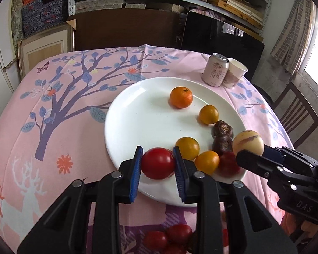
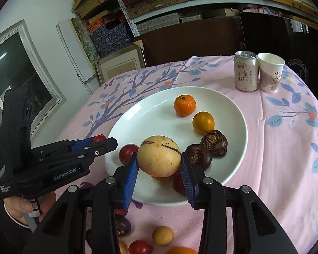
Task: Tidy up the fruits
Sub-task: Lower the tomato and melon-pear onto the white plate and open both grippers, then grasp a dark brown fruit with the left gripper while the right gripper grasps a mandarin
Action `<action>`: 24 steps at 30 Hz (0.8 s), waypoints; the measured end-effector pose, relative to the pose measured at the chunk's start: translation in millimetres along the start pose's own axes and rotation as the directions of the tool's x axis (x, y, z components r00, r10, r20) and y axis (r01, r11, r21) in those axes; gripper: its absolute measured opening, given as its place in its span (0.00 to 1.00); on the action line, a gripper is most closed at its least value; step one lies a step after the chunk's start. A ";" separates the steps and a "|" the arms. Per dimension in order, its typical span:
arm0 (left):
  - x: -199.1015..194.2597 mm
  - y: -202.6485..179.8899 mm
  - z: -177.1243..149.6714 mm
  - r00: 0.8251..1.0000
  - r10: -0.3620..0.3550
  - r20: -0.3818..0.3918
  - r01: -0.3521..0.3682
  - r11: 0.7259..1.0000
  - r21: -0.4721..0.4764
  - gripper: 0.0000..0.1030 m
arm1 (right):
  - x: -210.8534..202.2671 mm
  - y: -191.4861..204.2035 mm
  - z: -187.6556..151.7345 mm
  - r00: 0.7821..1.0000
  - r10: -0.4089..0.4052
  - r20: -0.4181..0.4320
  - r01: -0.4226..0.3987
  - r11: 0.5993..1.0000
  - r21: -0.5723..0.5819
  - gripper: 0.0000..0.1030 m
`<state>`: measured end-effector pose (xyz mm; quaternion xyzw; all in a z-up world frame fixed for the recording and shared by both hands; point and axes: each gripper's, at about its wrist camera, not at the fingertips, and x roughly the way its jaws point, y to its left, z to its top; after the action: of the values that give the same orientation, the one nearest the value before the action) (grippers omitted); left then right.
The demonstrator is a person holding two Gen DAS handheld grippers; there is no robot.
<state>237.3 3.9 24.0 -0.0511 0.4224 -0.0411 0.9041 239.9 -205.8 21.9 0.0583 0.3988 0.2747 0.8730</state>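
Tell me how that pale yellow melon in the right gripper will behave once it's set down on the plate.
The pale yellow melon looks round and smooth, so it will probably roll on the glossy white plate. It may nudge the water chestnuts alongside.

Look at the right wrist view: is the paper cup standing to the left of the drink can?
No: the paper cup stands upright to the right of the drink can, at the far edge of the pink tablecloth.

Bare plate point(image 1: 137, 122) left half; fruit (2 water chestnuts point(image 2: 205, 148) included) crowding its right.
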 end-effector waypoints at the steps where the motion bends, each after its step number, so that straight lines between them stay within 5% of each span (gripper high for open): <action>1: 4.7 1.9 1.2 1.000 0.001 -0.003 -0.001 1.000 -0.006 0.27 | 5.5 -0.4 2.0 1.000 -0.004 -0.007 0.004 1.000 0.005 0.39; 4: 15.0 7.5 4.2 1.000 0.020 -0.007 -0.020 0.999 -0.035 0.33 | 18.8 -3.6 6.9 1.000 -0.005 -0.028 0.006 0.999 0.033 0.45; 8: 8.2 13.2 5.1 0.998 0.052 0.047 -0.049 0.997 -0.065 0.65 | 13.6 -7.3 3.1 1.000 0.000 -0.004 0.001 0.998 0.063 0.51; 24: -49.8 2.2 -63.6 0.998 0.055 0.029 -0.057 0.997 0.061 0.76 | -72.1 -15.7 -78.2 0.997 -0.080 0.002 0.080 0.997 0.012 0.61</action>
<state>156.7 8.3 20.9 -0.0120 0.4098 -0.0280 0.9117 151.5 -266.1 12.0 0.0477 0.4011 0.2372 0.8835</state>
